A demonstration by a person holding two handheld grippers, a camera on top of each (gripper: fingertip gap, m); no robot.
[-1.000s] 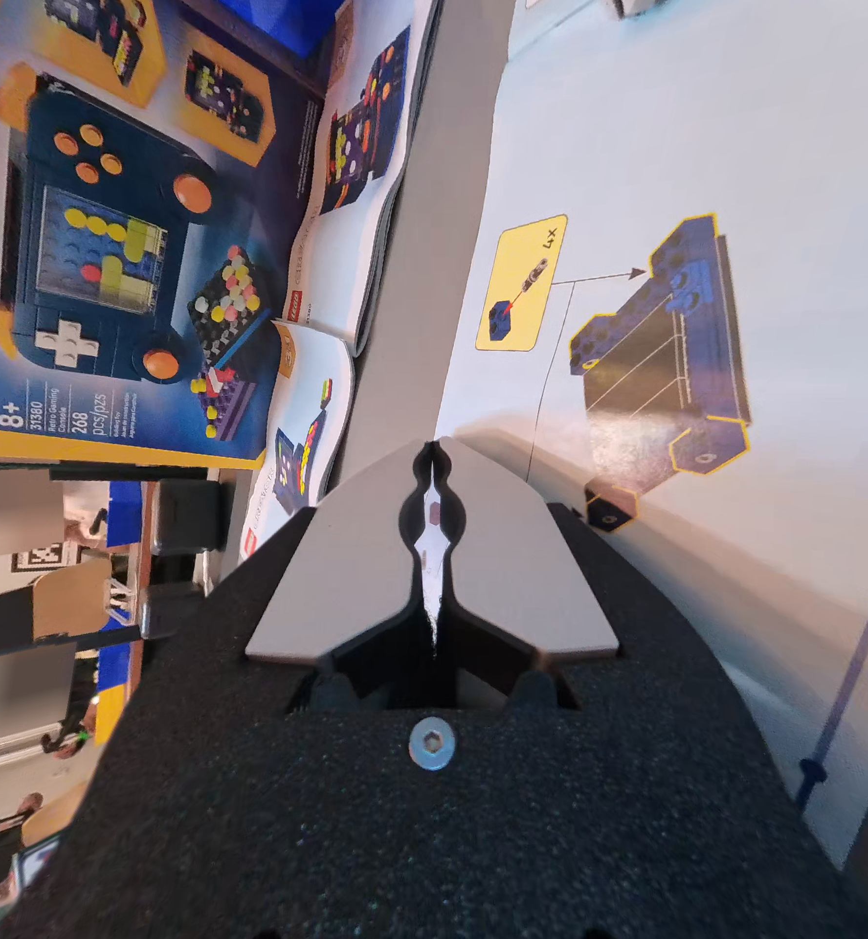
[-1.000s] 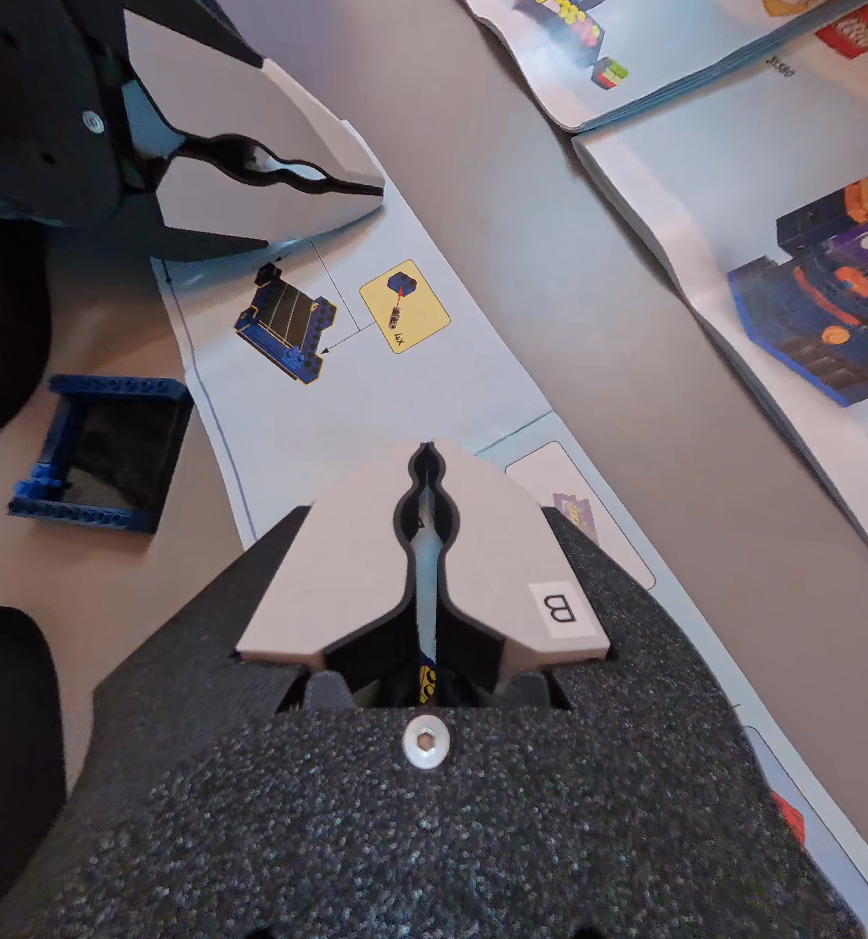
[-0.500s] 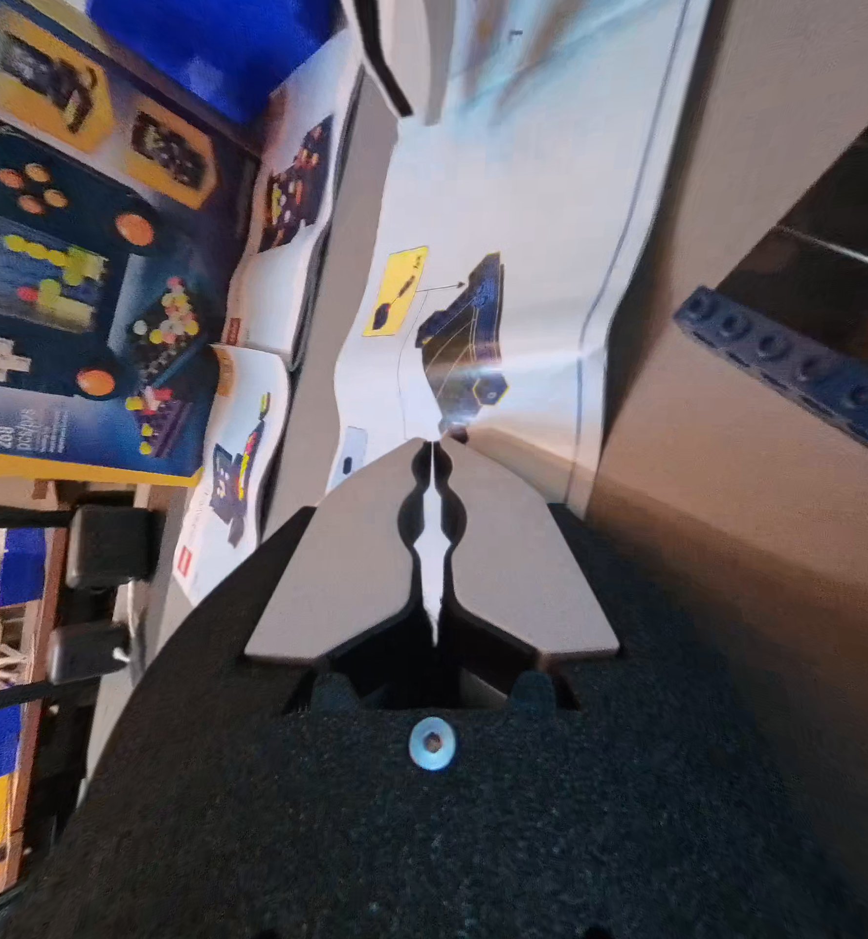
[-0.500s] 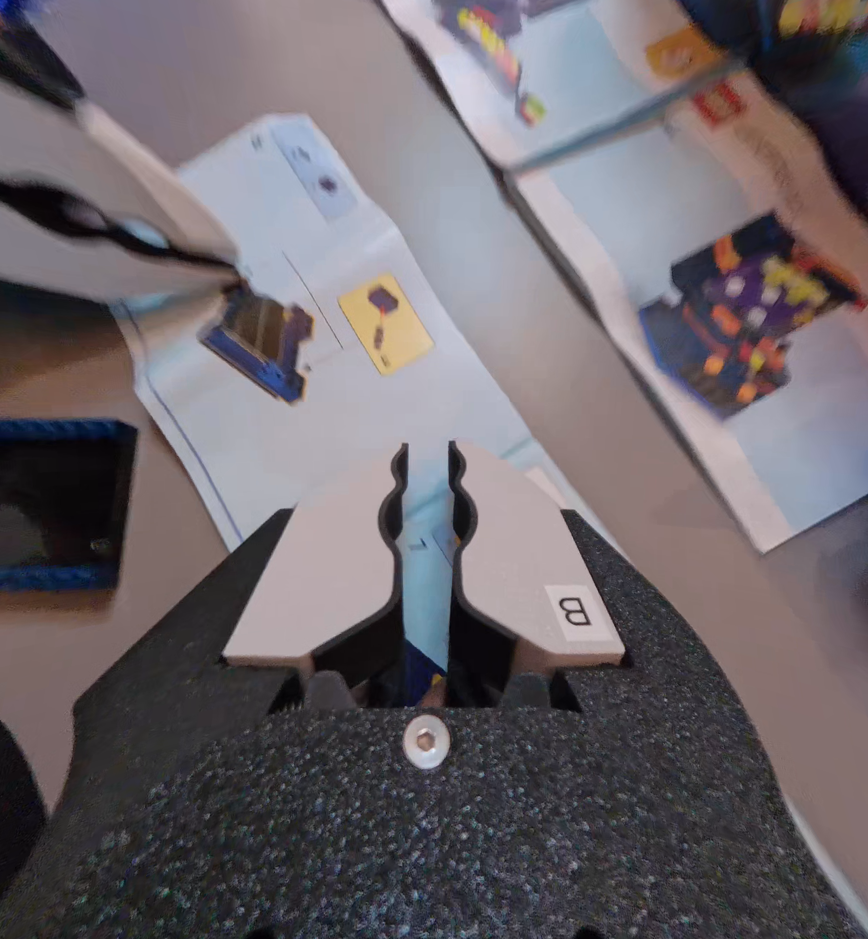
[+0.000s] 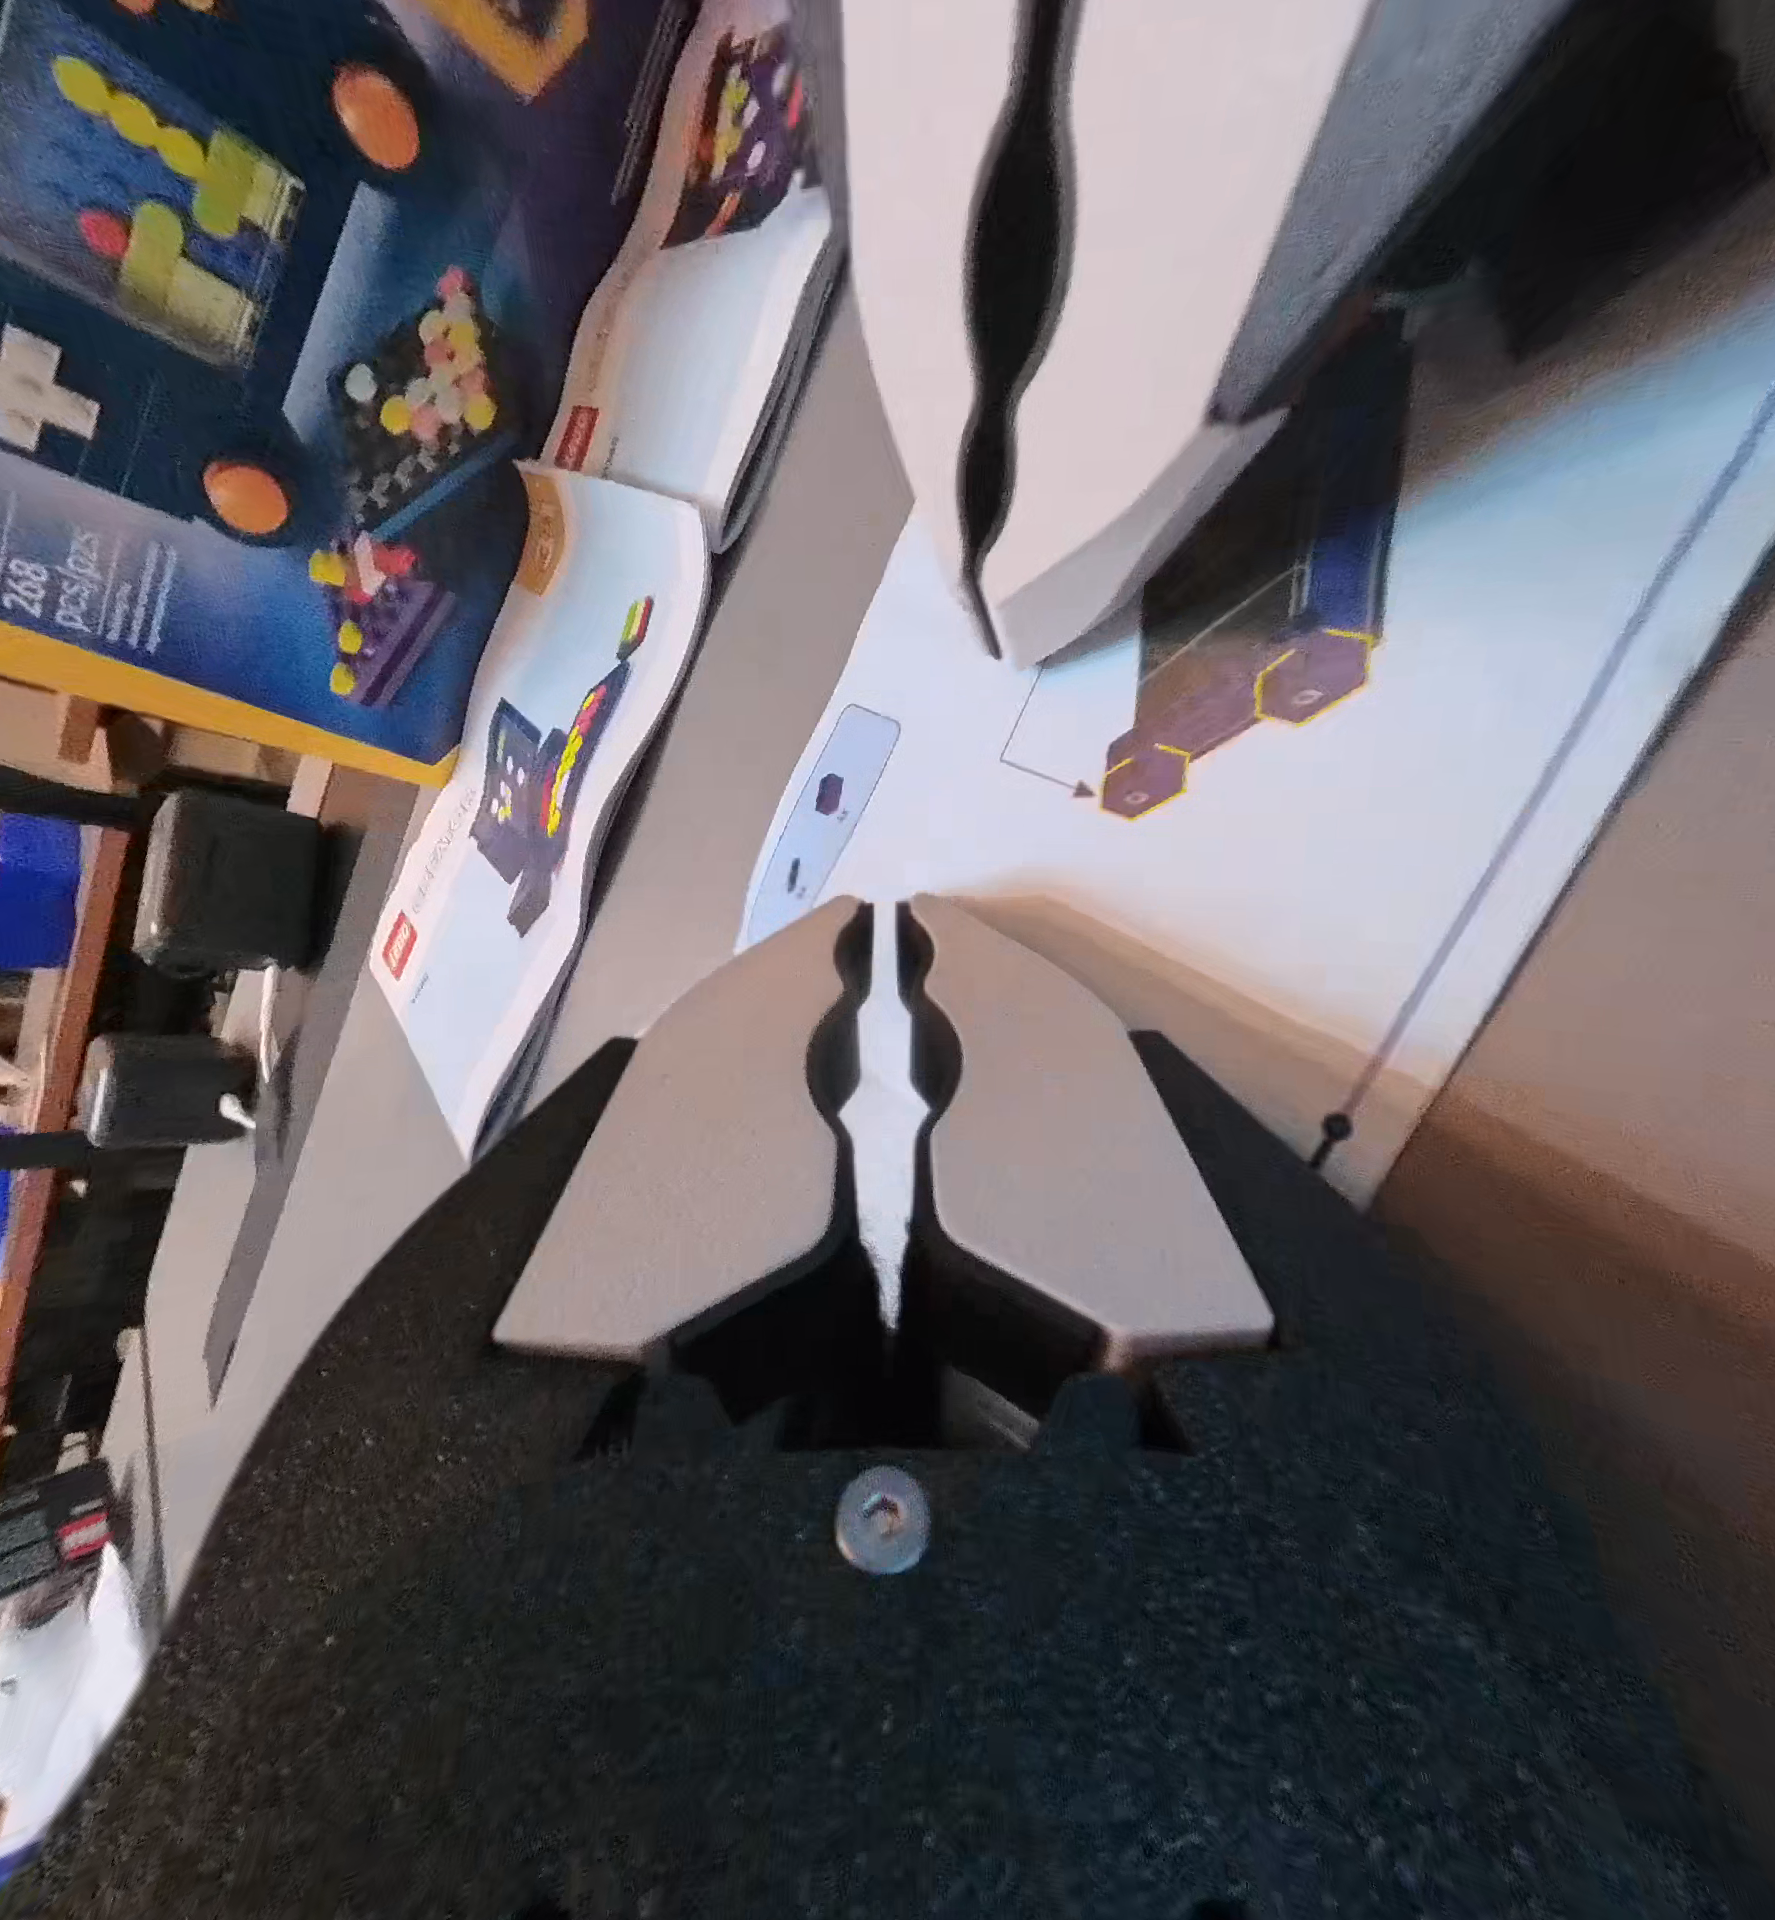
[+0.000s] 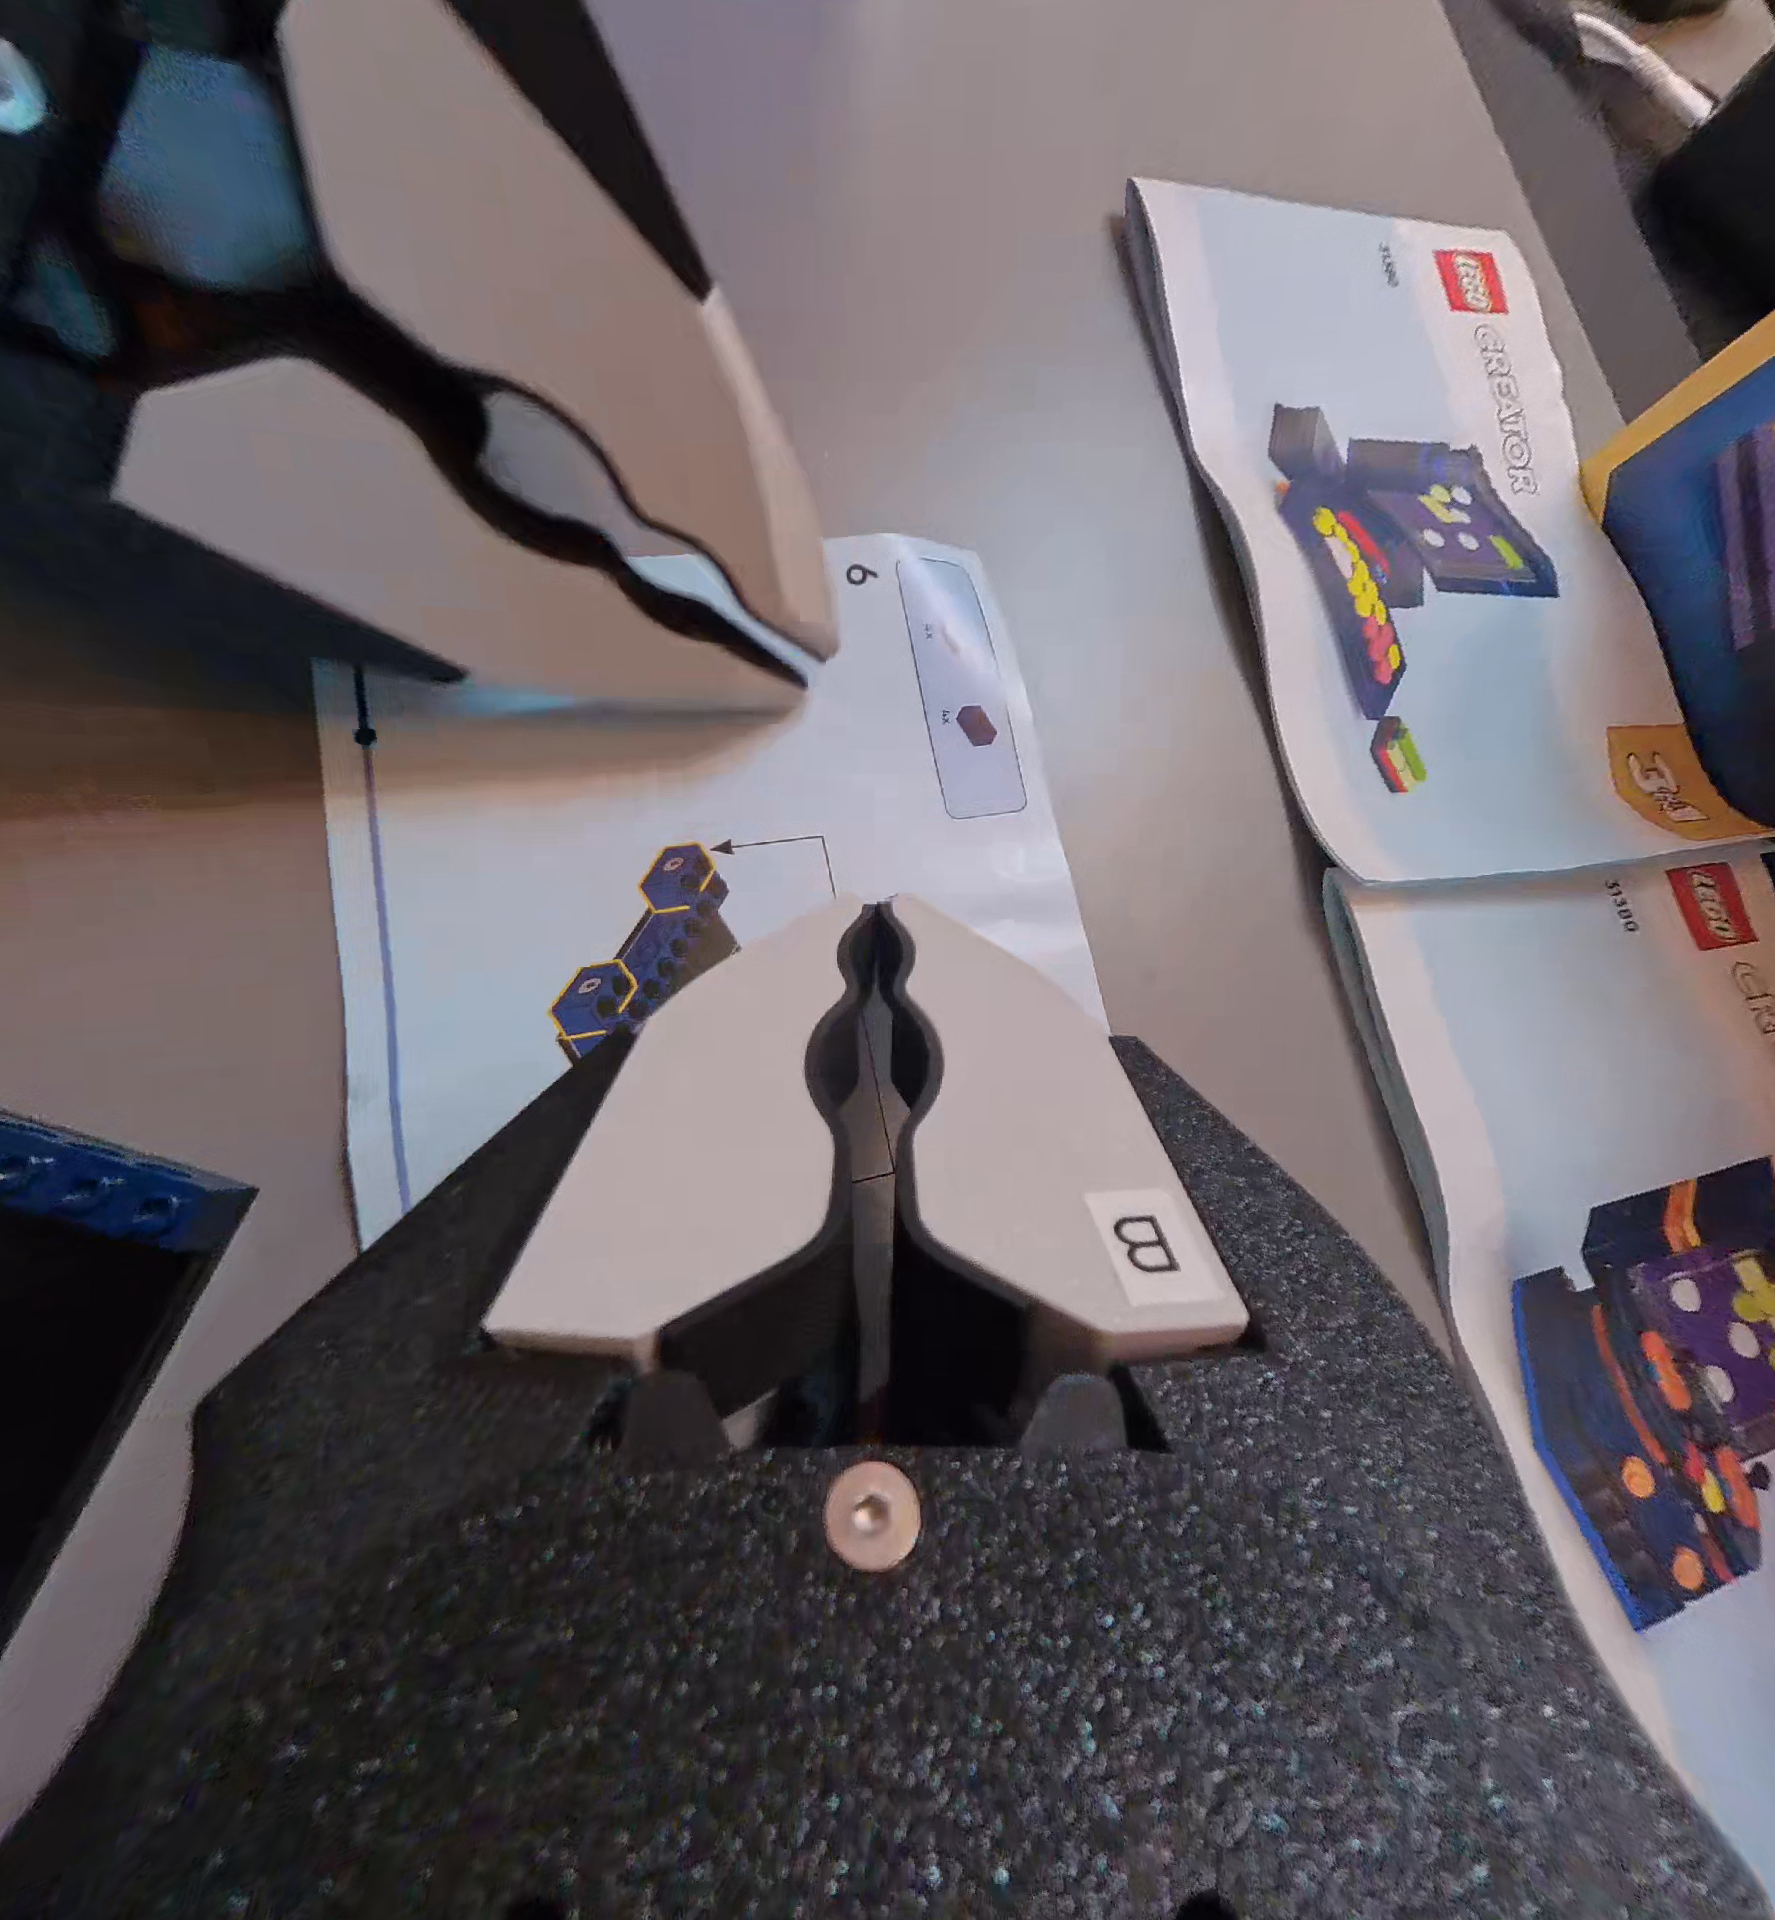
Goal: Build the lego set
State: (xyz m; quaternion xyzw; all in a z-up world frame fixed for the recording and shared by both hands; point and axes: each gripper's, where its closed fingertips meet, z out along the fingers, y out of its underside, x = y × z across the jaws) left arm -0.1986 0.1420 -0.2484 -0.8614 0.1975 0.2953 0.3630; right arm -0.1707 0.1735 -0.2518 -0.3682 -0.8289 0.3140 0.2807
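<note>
While the left gripper (image 5: pixel 885 906) is hovering low over an open instruction page (image 6: pixel 571 790), its two pale fingers are standing slightly apart, with a thin sliver of white paper showing through the slit. Whether the sheet is caught there I cannot tell. It is reaching in from the page's far left corner, tips just over the paper's edge.

The right gripper (image 6: pixel 878 906) is pressing its fingers together, tips meeting right at the page's near edge, beside the printed drawing of a blue brick frame. Whether paper is pinched between the pads I cannot tell.

The page is lying on a grey table (image 6: pixel 1018 260), curling up a little near the left gripper. A real blue brick frame (image 6: pixel 83 1184) with a black centre is sitting just left of the page. Two closed building-set booklets (image 6: pixel 1382 520) are lying to the right, and a blue and yellow toy box (image 5: pixel 135 416) is standing beyond them.
</note>
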